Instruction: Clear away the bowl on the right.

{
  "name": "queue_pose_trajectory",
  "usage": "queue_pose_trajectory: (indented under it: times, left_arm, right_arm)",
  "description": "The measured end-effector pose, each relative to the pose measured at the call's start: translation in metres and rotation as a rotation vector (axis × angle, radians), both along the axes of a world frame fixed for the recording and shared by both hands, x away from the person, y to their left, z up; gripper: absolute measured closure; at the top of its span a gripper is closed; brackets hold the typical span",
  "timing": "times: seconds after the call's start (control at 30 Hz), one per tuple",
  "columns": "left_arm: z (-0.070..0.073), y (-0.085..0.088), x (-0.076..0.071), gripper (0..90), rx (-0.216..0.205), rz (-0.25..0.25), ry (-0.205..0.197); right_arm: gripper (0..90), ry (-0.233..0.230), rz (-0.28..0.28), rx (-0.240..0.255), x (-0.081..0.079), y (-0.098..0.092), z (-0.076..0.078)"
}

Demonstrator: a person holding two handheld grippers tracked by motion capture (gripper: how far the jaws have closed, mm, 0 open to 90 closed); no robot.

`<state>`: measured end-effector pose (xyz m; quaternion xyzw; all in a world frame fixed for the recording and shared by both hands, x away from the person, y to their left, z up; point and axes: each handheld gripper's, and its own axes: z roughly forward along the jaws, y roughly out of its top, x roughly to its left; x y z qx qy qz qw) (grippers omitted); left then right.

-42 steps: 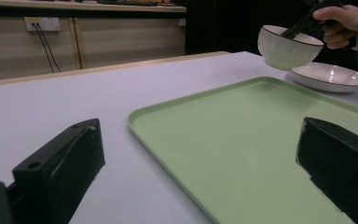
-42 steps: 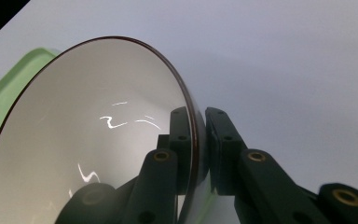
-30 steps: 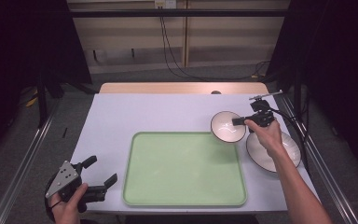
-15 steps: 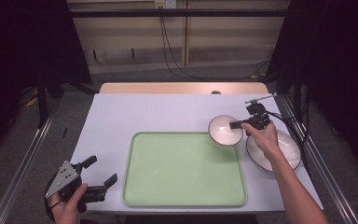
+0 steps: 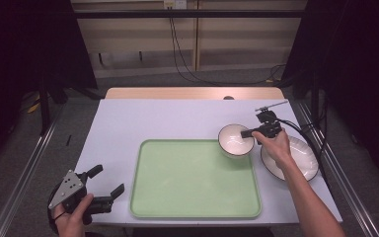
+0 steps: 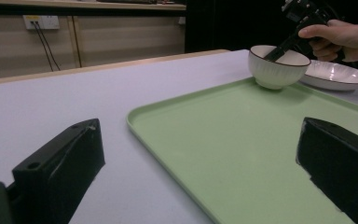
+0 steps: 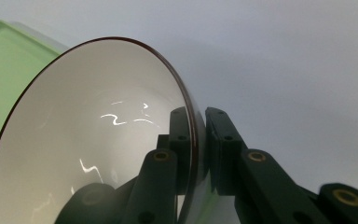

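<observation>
The right gripper (image 5: 254,132) is clamped on the rim of the bowl (image 5: 235,140), one jaw inside and one outside; the bowl sits at the far right corner of the green tray (image 5: 192,182), beside the plate (image 5: 301,159). The step in hand appears to be carrying the bowl; the next move calls for a steady hold and a level set-down. The bowl is white, glossy, dark-rimmed and empty, while the left gripper (image 5: 106,195) rests wide open and empty at the table's near left.

Right hand (image 5: 276,146) is covering part of the white plate (image 5: 303,157), and the bowl (image 7: 88,140) is getting cropped at the right gripper view's bottom edge.
</observation>
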<state>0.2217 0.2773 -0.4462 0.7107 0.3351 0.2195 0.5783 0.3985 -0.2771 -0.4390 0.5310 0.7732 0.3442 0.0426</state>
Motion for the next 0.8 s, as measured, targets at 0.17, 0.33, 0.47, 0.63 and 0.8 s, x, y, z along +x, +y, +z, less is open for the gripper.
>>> queue_pose_trajectory:
  times: [0.17,0.33,0.47,0.63,0.8]
  left_arm:
    - [0.0001,0.0004,-0.0003,0.9,-0.002,0.001,-0.002]
    - [0.0005,0.0011,-0.0003,0.9,0.001,-0.007,-0.007]
    - [0.0004,0.0004,-0.0003,0.9,-0.004,0.001,-0.005]
    - [0.0004,0.0006,-0.0005,0.9,-0.003,-0.006,-0.005]
    - [0.0004,0.001,-0.0005,0.9,0.003,-0.001,-0.006]
  right_arm:
    - [81.9,0.012,-0.001,0.001,0.0018,0.0027,-0.0037]
    - [81.9,0.022,-0.003,-0.01,0.0037,0.0027,-0.0054]
    - [82.1,0.026,-0.009,-0.013,0.0038,0.0021,-0.0066]
    - [82.5,0.023,-0.011,-0.029,0.0035,0.0025,-0.0084]
    - [82.6,0.018,-0.008,-0.028,0.0034,0.0021,-0.0097]
